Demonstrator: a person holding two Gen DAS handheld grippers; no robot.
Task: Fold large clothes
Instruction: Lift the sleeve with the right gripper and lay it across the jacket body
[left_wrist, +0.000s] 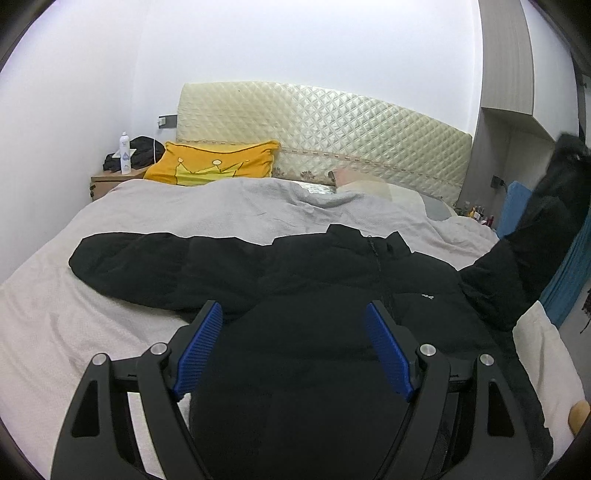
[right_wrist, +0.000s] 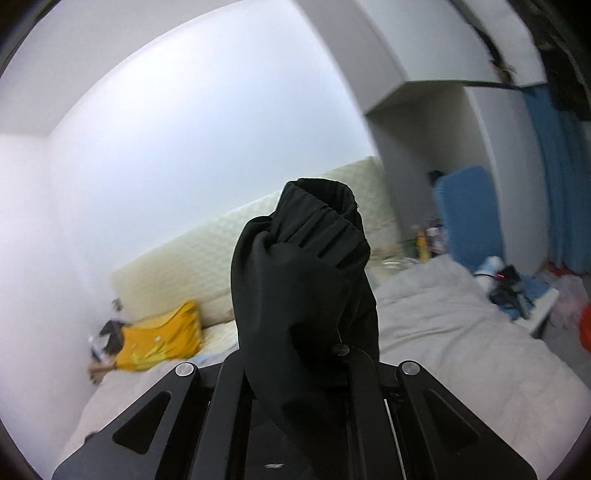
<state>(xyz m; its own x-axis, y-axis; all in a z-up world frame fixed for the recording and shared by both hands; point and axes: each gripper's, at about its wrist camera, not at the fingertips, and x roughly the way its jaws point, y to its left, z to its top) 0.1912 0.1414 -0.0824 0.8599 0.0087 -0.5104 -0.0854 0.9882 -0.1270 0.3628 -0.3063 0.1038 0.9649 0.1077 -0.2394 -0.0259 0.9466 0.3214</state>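
A black puffer jacket (left_wrist: 332, 273) lies front up on the grey bedspread (left_wrist: 221, 214), with its left sleeve (left_wrist: 140, 262) stretched out flat. The right sleeve (left_wrist: 535, 236) rises off the bed towards the upper right. My left gripper (left_wrist: 291, 308) hovers over the jacket's lower body, open, and its blue pads (left_wrist: 201, 347) touch no fabric. In the right wrist view, my right gripper (right_wrist: 306, 332) is shut on the sleeve cuff (right_wrist: 306, 251), held high above the bed. The bunched black cloth hides its fingertips.
A yellow crown pillow (left_wrist: 210, 166) leans on the quilted headboard (left_wrist: 332, 125). A nightstand (left_wrist: 110, 182) with a spray bottle stands at the back left. Blue curtains (right_wrist: 554, 177) and a cluttered side table (right_wrist: 517, 291) lie to the right of the bed.
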